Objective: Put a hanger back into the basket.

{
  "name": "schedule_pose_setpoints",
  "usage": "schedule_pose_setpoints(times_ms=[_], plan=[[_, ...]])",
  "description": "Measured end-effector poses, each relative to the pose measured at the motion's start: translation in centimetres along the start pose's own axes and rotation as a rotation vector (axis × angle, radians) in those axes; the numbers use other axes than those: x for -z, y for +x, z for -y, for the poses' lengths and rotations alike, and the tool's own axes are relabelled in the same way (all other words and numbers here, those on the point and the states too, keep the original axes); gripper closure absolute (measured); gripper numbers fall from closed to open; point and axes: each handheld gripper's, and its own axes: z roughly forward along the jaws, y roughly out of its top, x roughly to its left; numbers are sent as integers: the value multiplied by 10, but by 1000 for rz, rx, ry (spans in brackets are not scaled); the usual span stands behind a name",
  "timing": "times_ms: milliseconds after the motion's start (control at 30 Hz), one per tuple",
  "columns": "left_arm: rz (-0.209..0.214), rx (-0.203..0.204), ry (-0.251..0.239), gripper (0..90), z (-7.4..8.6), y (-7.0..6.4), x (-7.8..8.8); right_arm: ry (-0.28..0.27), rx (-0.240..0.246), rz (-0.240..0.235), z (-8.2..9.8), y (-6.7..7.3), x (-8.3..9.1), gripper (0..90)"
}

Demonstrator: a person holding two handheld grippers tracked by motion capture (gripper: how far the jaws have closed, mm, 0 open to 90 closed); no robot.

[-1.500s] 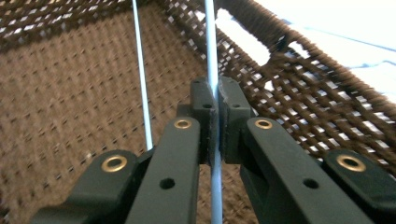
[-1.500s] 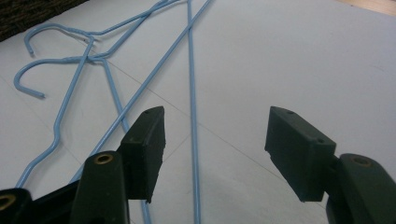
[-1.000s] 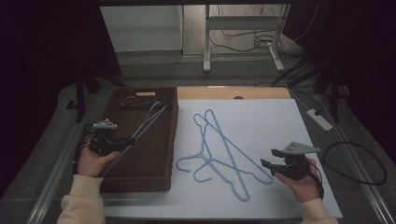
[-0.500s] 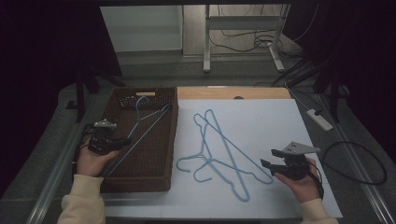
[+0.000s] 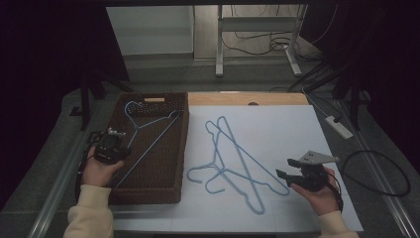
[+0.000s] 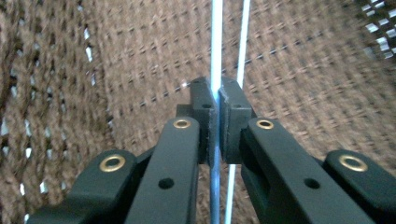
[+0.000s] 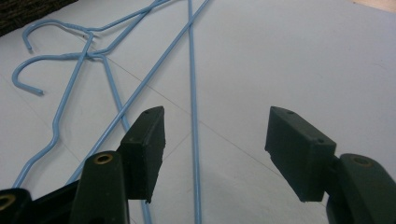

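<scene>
My left gripper is shut on the wire of a blue hanger that lies slanted over the brown wicker basket. In the left gripper view the pads pinch that blue wire above the woven bottom. Two more blue hangers lie crossed on the white sheet. My right gripper stands open at their right end, low over the sheet. In the right gripper view a straight hanger wire runs between the spread jaws of the right gripper, untouched.
A strip of wooden tabletop shows behind the sheet. A power strip and a looped cable lie to the right of the table. Metal desk legs stand on the floor beyond.
The hanger in my left gripper has swung left, so its hook now lies over the basket's far left part. The right hand has not moved.
</scene>
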Motion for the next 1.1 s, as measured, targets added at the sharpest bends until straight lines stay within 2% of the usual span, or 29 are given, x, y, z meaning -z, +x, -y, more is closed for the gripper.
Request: schedule_pose_setpoints(times_ms=[67, 133, 300, 400, 467, 567, 667, 700, 733, 767, 800, 833, 900, 933, 967, 1000, 1033, 1100], plan=[[-21, -8, 21, 860, 0, -1, -2, 0, 0, 0, 0, 0, 0, 385], [-63, -17, 47, 860, -1, -2, -4, 1, 1, -1, 0, 0, 0, 385], [-94, -13, 75, 858, -1, -1, -7, 4, 3, 0, 0, 1, 0, 385], [-137, -14, 96, 824, -1, -1, -9, 4, 4, 0, 0, 1, -1, 385], [-143, -13, 94, 799, -1, -1, -10, 3, 4, 0, 0, 1, 0, 385], [-182, -28, 81, 702, -1, -2, -8, 4, 2, -1, 0, 0, 0, 384], [-195, -41, 34, 577, -1, -5, -3, 4, 3, 0, 0, 0, -1, 383], [-186, -36, -18, 492, -2, -6, 3, 4, 2, 0, 0, 0, 0, 383], [-186, -36, -18, 460, -2, -6, 3, 4, 2, 0, 0, 0, 0, 383], [-138, -21, -80, 438, -1, -7, 10, 3, -1, 2, 0, 0, -1, 383], [-113, -24, -108, 422, -1, -8, 14, 3, -2, 2, 0, 0, -1, 383], [-113, -24, -108, 406, -1, -8, 14, 3, -2, 2, 0, 0, -1, 383], [-76, -34, -155, 392, -1, -9, 21, 5, -3, 2, 0, -1, -1, 383], [-34, -34, -196, 361, 0, -10, 28, 5, -2, 1, 0, -1, -1, 383], [-34, -34, -196, 353, 0, -10, 28, 5, -2, 1, 0, -1, -1, 383], [-6, -30, -220, 353, 0, -11, 31, 4, -2, 1, 0, -1, -1, 383], [50, -26, -268, 331, 1, -13, 38, 5, 0, -2, 0, -1, -2, 382], [97, -23, -304, 317, 2, -15, 44, 5, 1, -3, 0, -1, -3, 382]])
